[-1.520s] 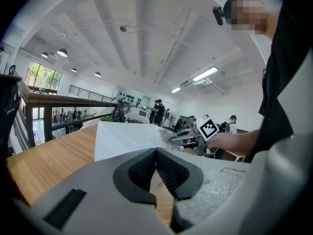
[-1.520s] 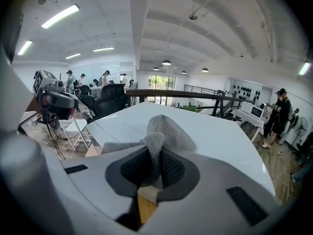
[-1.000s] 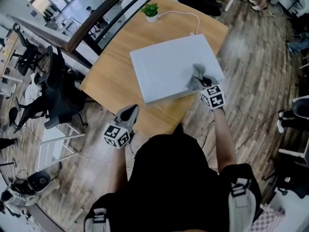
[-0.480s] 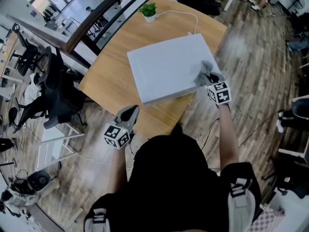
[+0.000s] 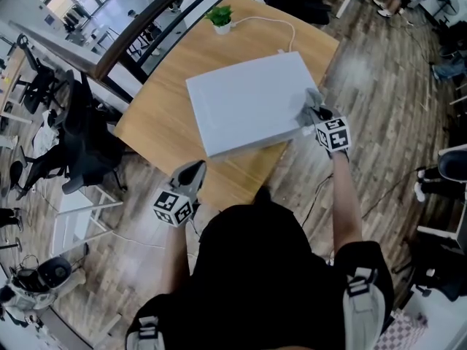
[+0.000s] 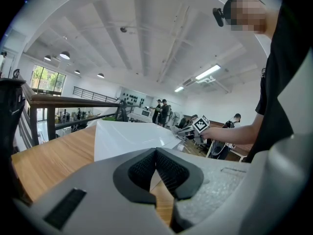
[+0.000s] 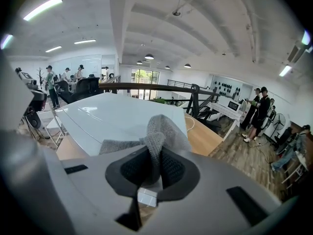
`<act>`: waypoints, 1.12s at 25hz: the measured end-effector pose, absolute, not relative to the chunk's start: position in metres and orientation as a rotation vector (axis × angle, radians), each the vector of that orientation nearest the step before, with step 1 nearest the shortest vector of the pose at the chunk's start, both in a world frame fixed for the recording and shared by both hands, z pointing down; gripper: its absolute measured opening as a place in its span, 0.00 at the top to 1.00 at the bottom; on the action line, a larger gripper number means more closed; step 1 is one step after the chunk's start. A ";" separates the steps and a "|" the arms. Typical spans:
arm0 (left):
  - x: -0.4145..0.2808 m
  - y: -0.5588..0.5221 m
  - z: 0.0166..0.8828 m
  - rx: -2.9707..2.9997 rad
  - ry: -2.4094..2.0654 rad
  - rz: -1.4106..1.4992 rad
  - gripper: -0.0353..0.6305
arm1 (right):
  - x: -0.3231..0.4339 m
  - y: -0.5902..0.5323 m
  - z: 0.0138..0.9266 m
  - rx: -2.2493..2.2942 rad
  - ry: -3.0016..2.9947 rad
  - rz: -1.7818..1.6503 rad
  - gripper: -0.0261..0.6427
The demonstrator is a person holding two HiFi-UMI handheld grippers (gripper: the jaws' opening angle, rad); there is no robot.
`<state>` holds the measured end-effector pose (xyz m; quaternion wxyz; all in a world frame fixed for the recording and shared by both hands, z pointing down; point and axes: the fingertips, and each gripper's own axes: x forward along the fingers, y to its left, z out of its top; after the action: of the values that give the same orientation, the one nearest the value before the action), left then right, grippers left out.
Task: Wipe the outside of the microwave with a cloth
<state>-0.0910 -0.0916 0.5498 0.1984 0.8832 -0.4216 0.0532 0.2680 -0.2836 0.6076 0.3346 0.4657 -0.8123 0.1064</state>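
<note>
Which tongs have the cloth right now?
The right tongs, shut on the grey cloth at the microwave's right edge; the left tongs are shut on nothing.

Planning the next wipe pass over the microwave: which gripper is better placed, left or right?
Right. The right gripper holds the cloth at the microwave's right edge. The left gripper is shut on nothing, away from the microwave by the table's near edge.

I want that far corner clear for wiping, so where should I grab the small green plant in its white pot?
Probably the round white pot, across its sides, below the green leaves, which would crush. Come in level with the left gripper over the bare wooden table; the white cable runs off the pot's other side.
</note>
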 end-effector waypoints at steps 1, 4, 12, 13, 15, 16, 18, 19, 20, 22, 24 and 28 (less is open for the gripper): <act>-0.090 -0.091 0.549 2.471 -1.180 0.150 0.94 | 0.271 -0.287 0.608 1.219 -2.121 0.266 0.91; -0.086 -0.091 0.548 2.469 -1.186 0.156 0.94 | 0.282 -0.294 0.609 1.225 -2.113 0.251 0.91; -0.080 -0.091 0.549 2.463 -1.210 0.159 0.94 | 0.294 -0.307 0.609 1.207 -2.097 0.260 0.92; -0.079 -0.090 0.549 2.461 -1.213 0.158 0.94 | 0.294 -0.308 0.608 1.207 -2.105 0.260 0.92; -0.077 -0.090 0.550 2.458 -1.217 0.158 0.94 | 0.294 -0.311 0.609 1.205 -2.115 0.261 0.92; -0.076 -0.089 0.550 2.457 -1.218 0.158 0.94 | 0.294 -0.313 0.609 1.204 -2.118 0.262 0.92; -0.075 -0.089 0.549 2.456 -1.222 0.158 0.94 | 0.295 -0.317 0.610 1.201 -2.122 0.255 0.92; -0.075 -0.090 0.548 2.456 -1.225 0.157 0.94 | 0.295 -0.319 0.610 1.199 -2.123 0.249 0.92; -0.075 -0.090 0.548 2.454 -1.229 0.155 0.94 | 0.294 -0.322 0.610 1.197 -2.124 0.244 0.92; -0.076 -0.091 0.549 2.451 -1.235 0.152 0.94 | 0.293 -0.327 0.609 1.198 -2.127 0.238 0.92; -0.076 -0.091 0.549 2.452 -1.239 0.154 0.94 | 0.291 -0.332 0.610 1.197 -2.134 0.240 0.92; -0.077 -0.089 0.550 2.444 -1.247 0.151 0.94 | 0.288 -0.341 0.608 1.194 -2.140 0.236 0.92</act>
<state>-0.0773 -0.0892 0.5504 0.1954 0.8722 -0.4452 0.0538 0.2880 -0.3405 0.6083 0.3335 0.4572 -0.8195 0.0902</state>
